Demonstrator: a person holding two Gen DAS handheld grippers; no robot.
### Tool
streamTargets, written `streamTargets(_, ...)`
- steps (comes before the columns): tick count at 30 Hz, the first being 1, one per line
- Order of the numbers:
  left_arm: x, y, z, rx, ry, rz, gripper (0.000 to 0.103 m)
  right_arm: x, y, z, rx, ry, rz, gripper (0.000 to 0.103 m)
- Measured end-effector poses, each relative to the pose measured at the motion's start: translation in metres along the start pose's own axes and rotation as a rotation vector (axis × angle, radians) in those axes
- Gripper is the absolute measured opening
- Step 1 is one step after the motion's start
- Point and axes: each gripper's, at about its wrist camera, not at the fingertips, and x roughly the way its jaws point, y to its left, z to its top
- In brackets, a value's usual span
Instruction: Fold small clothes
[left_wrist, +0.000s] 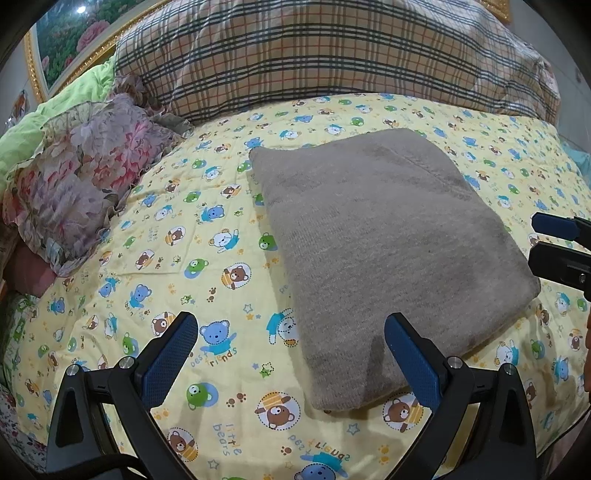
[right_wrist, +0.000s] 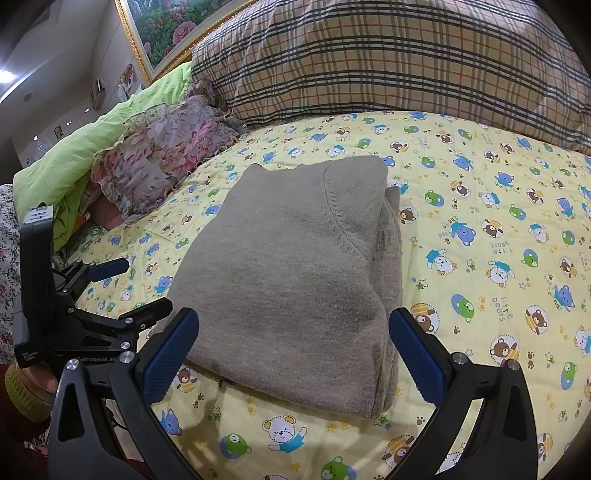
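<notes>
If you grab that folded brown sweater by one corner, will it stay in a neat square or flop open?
The folded brown sweater would probably flop open: it looks like soft knit, and loose stacked layers show along its right edge. It likely won't slide much, since fuzzy knit should grip the quilted bear-print blanket. Both the left gripper and right gripper are open, holding nothing.

Bear-print bed (left_wrist: 155, 280) carries folded sweater (left_wrist: 376, 240), pillows (left_wrist: 314, 55)

Bedspread (right_wrist: 480, 236) open around folded sweater (right_wrist: 295, 266); pillows (right_wrist: 406, 59) block far edge.
</notes>
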Motion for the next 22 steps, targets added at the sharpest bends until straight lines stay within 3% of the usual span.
streamTargets(22,-0.006,-0.0045,0.0073,0.013,-0.021,-0.004,0.102,-0.0046,-0.0025,0.0053,0.024,-0.017,-0.013,0.103)
